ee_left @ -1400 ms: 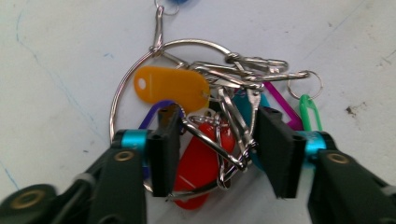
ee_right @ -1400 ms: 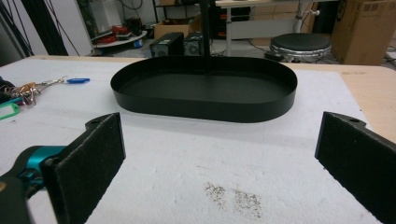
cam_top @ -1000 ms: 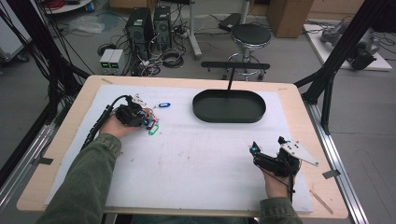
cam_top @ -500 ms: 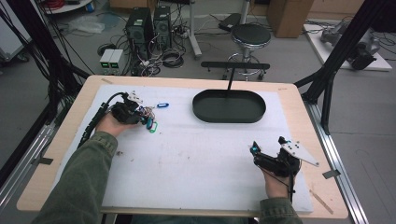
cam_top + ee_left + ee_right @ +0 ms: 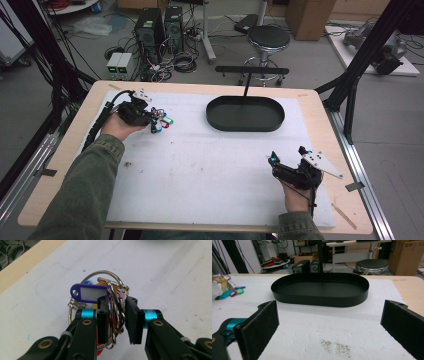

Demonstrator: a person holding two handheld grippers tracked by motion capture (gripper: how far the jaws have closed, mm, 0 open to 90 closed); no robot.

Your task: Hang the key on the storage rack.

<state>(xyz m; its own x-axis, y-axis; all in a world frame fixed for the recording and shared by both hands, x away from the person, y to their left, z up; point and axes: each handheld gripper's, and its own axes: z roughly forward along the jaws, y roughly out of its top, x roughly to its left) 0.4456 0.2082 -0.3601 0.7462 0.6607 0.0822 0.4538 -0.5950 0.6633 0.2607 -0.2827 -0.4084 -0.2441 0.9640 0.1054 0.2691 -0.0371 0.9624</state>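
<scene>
We start with the bench, whose white foam cover carries everything. On it, at the far middle, sits the black oval tray, its long axis running across the bench from our left to our right, with a thin black post rising from its far rim.

From our left hand-held gripper the tray lies off to the right, at about the same depth on the bench, with bare foam between. From our right hand-held gripper the tray lies straight ahead and slightly left, and that gripper is the nearer of the two to it. In the right gripper view the tray stands squarely between the two pads, its long side facing us.

Our right hand-held gripper stands wide, nothing between its pads, parked over the near right part of the bench.

Our left hand-held gripper has just been closing and now pinches the bunch of key rings, the wire loops clamped between its pads. The bunch hangs at the tip of this gripper, toward the tray side, seemingly lifted off the foam. The purple key tag sticks out past the left pad, lying crosswise to the jaws.

We judge that the coming move is a carry to the right, from the left hand-held gripper toward the tray's left end, the end closest to the bunch.
</scene>
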